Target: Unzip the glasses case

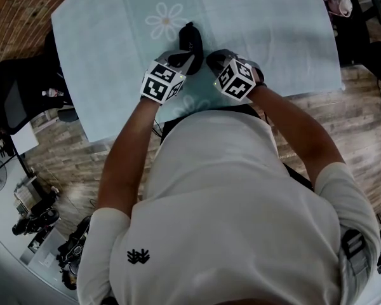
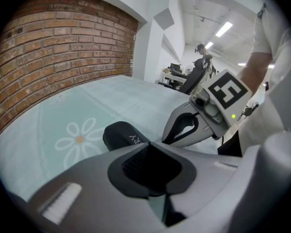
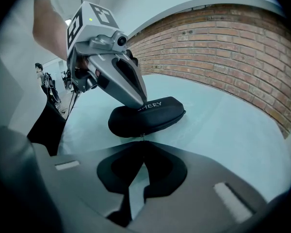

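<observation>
Head view and 2 gripper views, step 1 of unzipping. The black glasses case (image 1: 189, 38) lies flat and closed on a pale teal tablecloth (image 1: 267, 37), just beside a printed white daisy (image 1: 166, 20) and close to the table's near edge.

The left gripper (image 1: 188, 59) has its jaws drawn together. The right gripper view shows its tips (image 3: 138, 103) pressed onto the lid of the case (image 3: 145, 116). It appears to pin the case down; whether it also nips any part of it cannot be told.

The right gripper (image 1: 211, 60) meets the near end of the case. Its jaws (image 3: 143, 142) are clenched to a narrow slit, with a thin tab at their tips, judged to be the zip pull (image 3: 143, 136).

Judgement: the grasp on the pull is made and the zip is not yet run. The next move calls for drawing the pull along the curved seam while the left gripper steadies the case. The tab is small, so it may slip from the pads.

Writing: white letters "SHERY" on the lid, of which only "RY" (image 2: 134, 139) shows in the left gripper view. Each gripper's cube bears black-and-white square markers. The shirt carries a small black emblem (image 1: 138, 256) with no legible text.
</observation>
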The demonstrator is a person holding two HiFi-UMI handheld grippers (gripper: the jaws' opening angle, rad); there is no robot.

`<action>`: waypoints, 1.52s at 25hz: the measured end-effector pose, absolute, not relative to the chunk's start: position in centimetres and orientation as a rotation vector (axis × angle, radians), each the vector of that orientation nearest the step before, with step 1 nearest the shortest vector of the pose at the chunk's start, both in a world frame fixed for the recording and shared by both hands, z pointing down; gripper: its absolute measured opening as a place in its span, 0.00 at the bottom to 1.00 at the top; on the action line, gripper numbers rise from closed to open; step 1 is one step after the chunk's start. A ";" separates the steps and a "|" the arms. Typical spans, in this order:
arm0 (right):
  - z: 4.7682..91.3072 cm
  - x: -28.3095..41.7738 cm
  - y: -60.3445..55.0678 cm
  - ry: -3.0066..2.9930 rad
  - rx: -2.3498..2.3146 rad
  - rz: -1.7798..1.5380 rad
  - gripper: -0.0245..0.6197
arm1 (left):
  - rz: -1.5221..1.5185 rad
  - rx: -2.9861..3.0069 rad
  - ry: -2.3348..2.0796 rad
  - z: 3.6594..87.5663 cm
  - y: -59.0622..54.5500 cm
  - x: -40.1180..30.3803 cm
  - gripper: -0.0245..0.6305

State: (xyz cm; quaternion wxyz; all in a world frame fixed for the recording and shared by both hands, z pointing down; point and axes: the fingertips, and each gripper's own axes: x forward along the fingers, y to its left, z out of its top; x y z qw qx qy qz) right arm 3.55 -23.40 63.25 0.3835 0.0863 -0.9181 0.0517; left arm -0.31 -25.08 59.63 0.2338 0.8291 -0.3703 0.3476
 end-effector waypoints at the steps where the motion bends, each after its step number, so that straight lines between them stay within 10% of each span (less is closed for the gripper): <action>1: 63.3 3.5 -23.6 -2.341 0.222 0.132 0.04 | 0.952 2.275 -1.016 59.7 -25.1 -0.3 0.12; 38: 63.0 2.1 -32.0 -2.338 0.299 0.117 0.04 | 0.908 2.253 -0.985 59.7 -25.0 0.0 0.12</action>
